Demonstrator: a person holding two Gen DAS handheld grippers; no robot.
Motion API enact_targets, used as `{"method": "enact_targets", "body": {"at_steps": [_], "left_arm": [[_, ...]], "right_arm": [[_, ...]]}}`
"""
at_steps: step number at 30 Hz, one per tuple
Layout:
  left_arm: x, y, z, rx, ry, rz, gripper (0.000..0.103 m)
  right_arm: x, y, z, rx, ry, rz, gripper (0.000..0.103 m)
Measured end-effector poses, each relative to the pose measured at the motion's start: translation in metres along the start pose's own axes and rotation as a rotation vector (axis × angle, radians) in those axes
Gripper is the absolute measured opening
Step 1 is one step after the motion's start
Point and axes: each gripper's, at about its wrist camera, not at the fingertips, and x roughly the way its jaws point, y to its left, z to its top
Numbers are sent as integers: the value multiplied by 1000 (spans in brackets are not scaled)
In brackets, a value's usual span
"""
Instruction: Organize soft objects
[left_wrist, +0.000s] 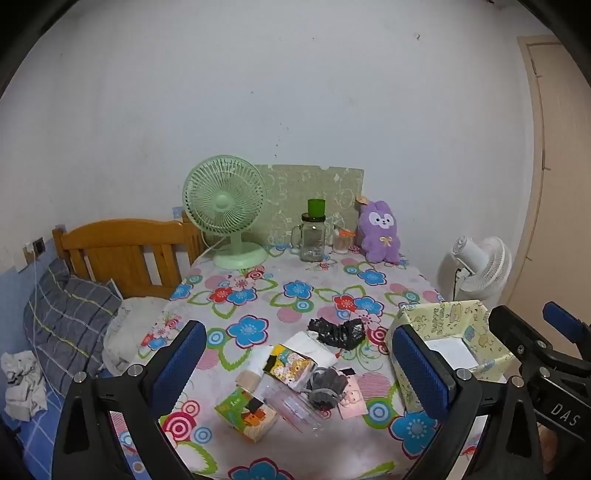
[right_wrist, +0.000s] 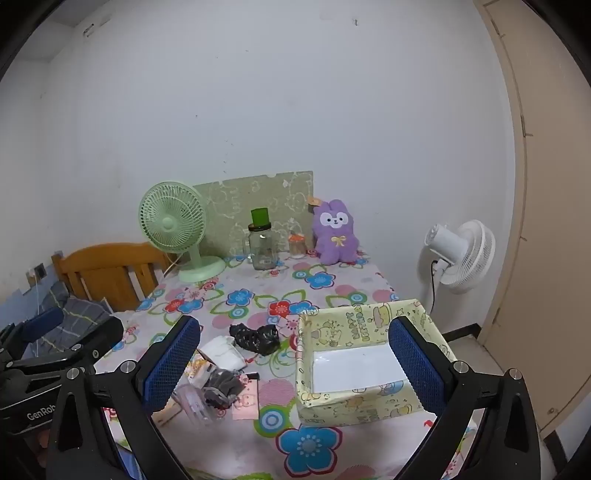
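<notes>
Showing two fans (left_wrist: 224, 210), one plush (left_wrist: 380, 232), one box (right_wrist: 354, 362)

We cannot read the print on the small packets (left_wrist: 291, 363) heaped on the table (left_wrist: 325, 284); they overlap, hiding each other's edges. The left gripper's right finger (left_wrist: 421, 373) covers the yellow box's (left_wrist: 461, 332) near-left wall. In the right wrist view, a finger (right_wrist: 173, 363) hides part of the clear wrapper (right_wrist: 195, 402).

Soft, even indoor light, faint shadows, sharp focus, strong fisheye bending, dark vignetted corners
</notes>
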Motion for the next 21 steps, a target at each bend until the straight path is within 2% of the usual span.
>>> {"method": "enact_targets", "body": {"at_steps": [4, 9, 21], "left_arm": [[-1, -8, -4, 3, 11, 6, 102], [2, 4, 0, -45, 18, -32, 102], [10, 2, -4, -25, 27, -15, 102]], "right_arm": [[0, 0, 2, 16, -14, 1, 103], [2, -3, -4, 35, 0, 7, 103], [1, 0, -5, 11, 9, -18, 103]]}}
